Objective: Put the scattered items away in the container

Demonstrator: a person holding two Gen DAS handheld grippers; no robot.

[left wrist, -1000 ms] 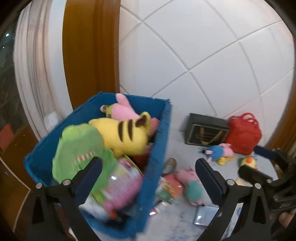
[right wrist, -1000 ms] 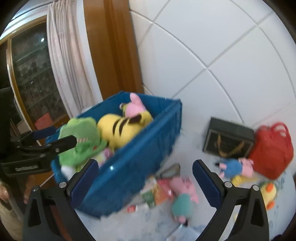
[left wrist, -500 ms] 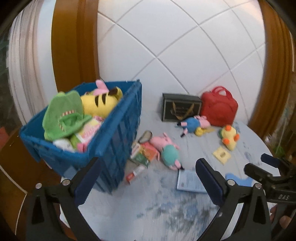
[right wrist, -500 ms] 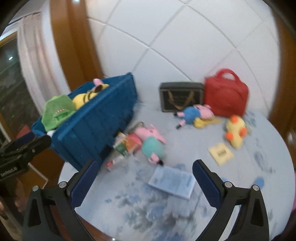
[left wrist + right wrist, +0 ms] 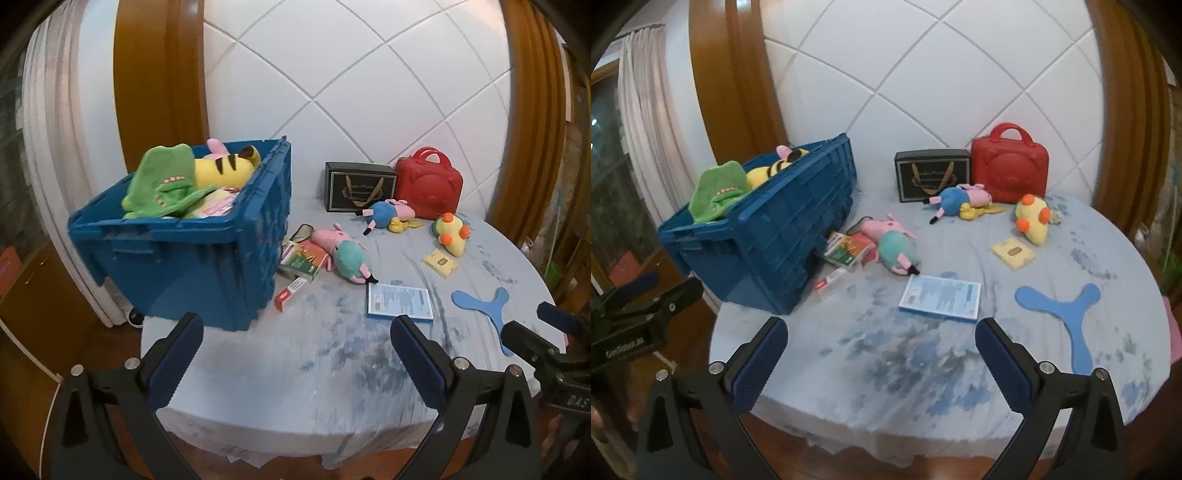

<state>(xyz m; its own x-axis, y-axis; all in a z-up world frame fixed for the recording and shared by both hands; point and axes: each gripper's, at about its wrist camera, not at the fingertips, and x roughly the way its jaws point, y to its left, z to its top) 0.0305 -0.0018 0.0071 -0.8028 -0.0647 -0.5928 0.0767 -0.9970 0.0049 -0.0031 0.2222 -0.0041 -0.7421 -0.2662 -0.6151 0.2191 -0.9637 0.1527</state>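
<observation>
A blue crate (image 5: 192, 254) (image 5: 775, 236) stands at the table's left, holding a green plush (image 5: 159, 184) and a yellow striped plush (image 5: 221, 170). Scattered on the blue cloth lie a pink-and-teal pig plush (image 5: 341, 251) (image 5: 892, 245), a blue pig plush (image 5: 956, 199), a yellow duck plush (image 5: 1032, 218), a blue booklet (image 5: 940, 297), small boxes (image 5: 847, 251) and a blue boomerang (image 5: 1067, 314). My left gripper (image 5: 295, 354) and right gripper (image 5: 881, 354) both hang open and empty over the table's near edge.
A black gift box (image 5: 932, 175) and a red case (image 5: 1010, 166) stand against the tiled wall at the back. A yellow card (image 5: 1012, 253) lies near the duck. The round table's edge (image 5: 886, 435) runs just below the fingers. A curtain (image 5: 646, 122) hangs left.
Both grippers have pulled back and away from the crate toward the table's near edge, so the whole table now shows. Both stay open and empty.
</observation>
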